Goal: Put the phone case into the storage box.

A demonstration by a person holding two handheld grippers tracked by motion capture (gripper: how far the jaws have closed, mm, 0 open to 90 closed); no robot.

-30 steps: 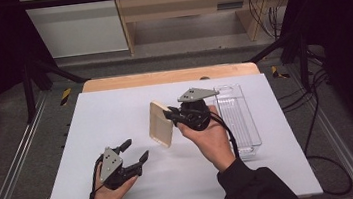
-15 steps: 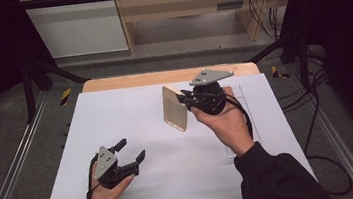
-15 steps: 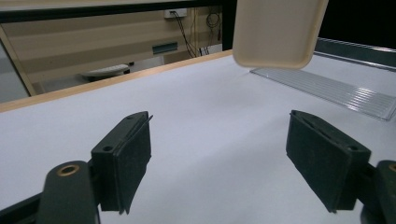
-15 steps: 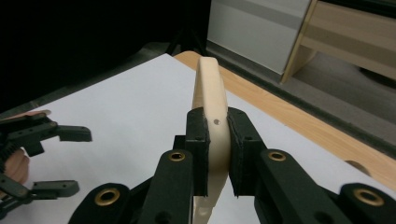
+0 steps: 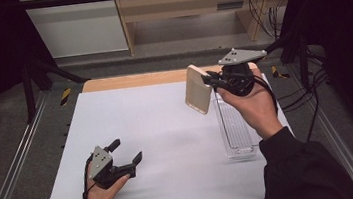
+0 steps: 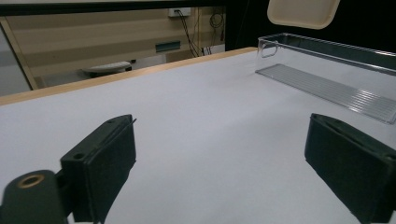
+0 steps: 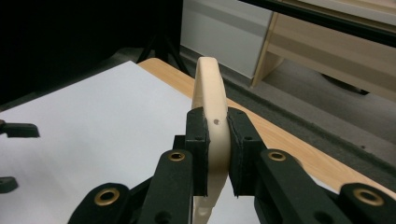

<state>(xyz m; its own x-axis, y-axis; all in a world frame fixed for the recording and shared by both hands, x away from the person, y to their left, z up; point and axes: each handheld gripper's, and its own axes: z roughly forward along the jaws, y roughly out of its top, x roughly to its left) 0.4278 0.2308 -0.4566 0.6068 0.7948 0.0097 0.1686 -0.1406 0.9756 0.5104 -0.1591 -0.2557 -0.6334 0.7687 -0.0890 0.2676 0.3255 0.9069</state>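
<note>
A: Between your right claw's (image 5: 211, 82) pads sits the beige rounded-rectangle plastic tray (image 5: 198, 89), clamped by its rim and lifted edge-on, clear of the white tabletop (image 5: 168, 130).

B: And where does it hang in relation to the container?

A: Just below and behind that claw lies the clear, ribbed, oblong plastic container (image 5: 235, 128); you hold the tray above its far end, a little to the left. In the right gripper view the black pads (image 7: 201, 135) press both faces of the tray's rim.

B: What about your other claw?

A: Your left claw (image 5: 126, 153) rests low on the tabletop, well apart from the tray. Its jaws have just been opening and stand wide with nothing between them.

B: So how far along?

A: I'd judge the pickup done; placing the tray is what's left, perhaps with the left claw's help.
</note>
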